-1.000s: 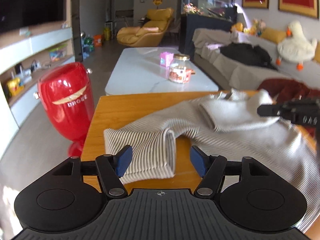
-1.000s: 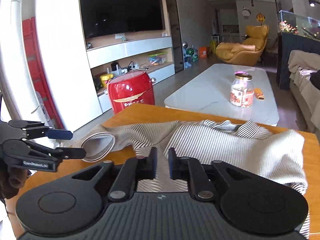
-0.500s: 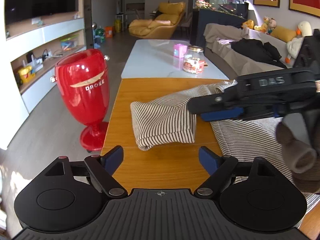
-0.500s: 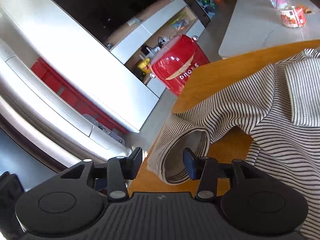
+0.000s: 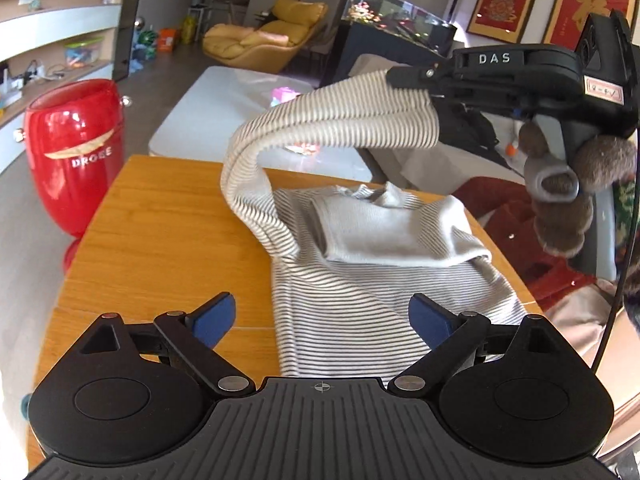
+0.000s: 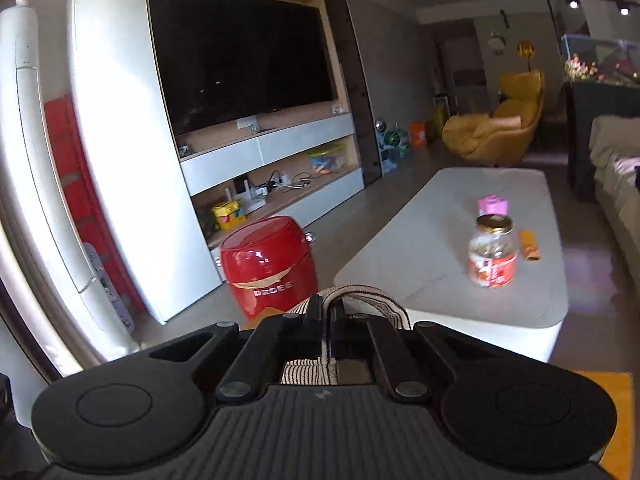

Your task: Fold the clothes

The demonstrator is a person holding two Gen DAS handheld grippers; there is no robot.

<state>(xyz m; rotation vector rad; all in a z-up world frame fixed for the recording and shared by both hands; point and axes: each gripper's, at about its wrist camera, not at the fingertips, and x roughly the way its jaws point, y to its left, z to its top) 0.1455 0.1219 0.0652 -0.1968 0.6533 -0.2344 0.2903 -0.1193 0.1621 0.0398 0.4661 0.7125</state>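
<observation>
- Pinching the cuff of the striped sleeve (image 5: 320, 128) in the right tool (image 6: 329, 312), jaws clamped on the fabric, lifted well above the worktop (image 5: 160, 232).
- Hanging wide apart and holding nothing, left tool (image 5: 322, 318), low over the hem of the striped sweater (image 5: 384, 280).
- Lying mostly flat on the worktop, sweater body; other sleeve already folded across the chest.
- Risking a slip: thin bite on the cuff, could drop short of the fold.
- Risking drag too: a lift too high or far could shift the unpinned body and undo the laid sleeve.
- Beyond: red bin (image 5: 72, 152) on the floor, white coffee table (image 6: 472, 256) with a jar (image 6: 491, 252), yellow armchair (image 6: 496, 132), dark TV (image 6: 240, 56).
</observation>
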